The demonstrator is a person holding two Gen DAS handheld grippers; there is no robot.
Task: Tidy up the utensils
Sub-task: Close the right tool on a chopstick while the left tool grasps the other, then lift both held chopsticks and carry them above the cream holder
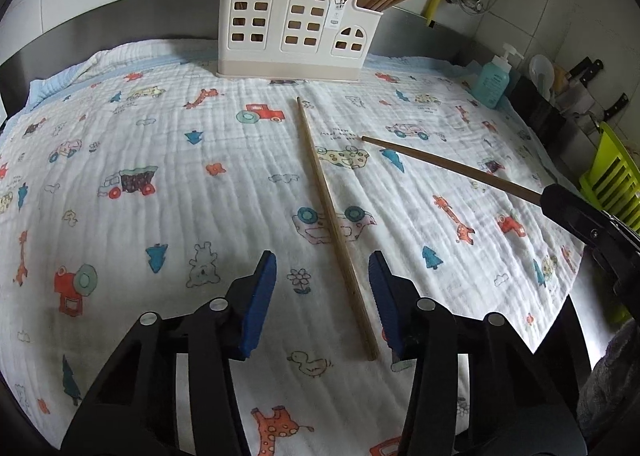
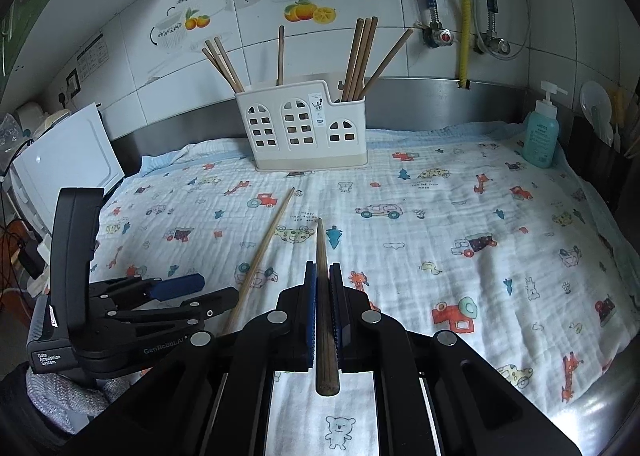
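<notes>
While the right gripper (image 2: pixel 323 276) clamps a dark brown chopstick (image 2: pixel 322 296) between its blue pads, the jaws are closed tight on the shaft with no gap showing on either side. That chopstick runs up the middle of the right wrist view, its blunt end jutting toward the bottom of the frame and its thin tip pointing up toward the holder. In the left wrist view the same stick enters from the right edge, slanting up and left over the cloth.

Spread wide, the left gripper (image 1: pixel 322 288) holds nothing; its blue pads (image 1: pixel 260 304) stand apart at the bottom centre of the left wrist view. A lighter wooden chopstick (image 1: pixel 336 232) lies flat on the cloth, its thick end resting between those open fingers, nearer the right one, and its tip reaching toward the upper centre. I cannot tell whether either finger touches it.

At the top centre of both views stands a cream utensil holder (image 2: pixel 304 123) with window-shaped cutouts, carrying several more chopsticks (image 2: pixel 362 55) upright and leaning in its compartments. A white cloth printed with cartoon vehicles and animals (image 2: pixel 440 215) covers the counter. A teal pump bottle (image 2: pixel 541 131) stands at the cloth's far right edge.
</notes>
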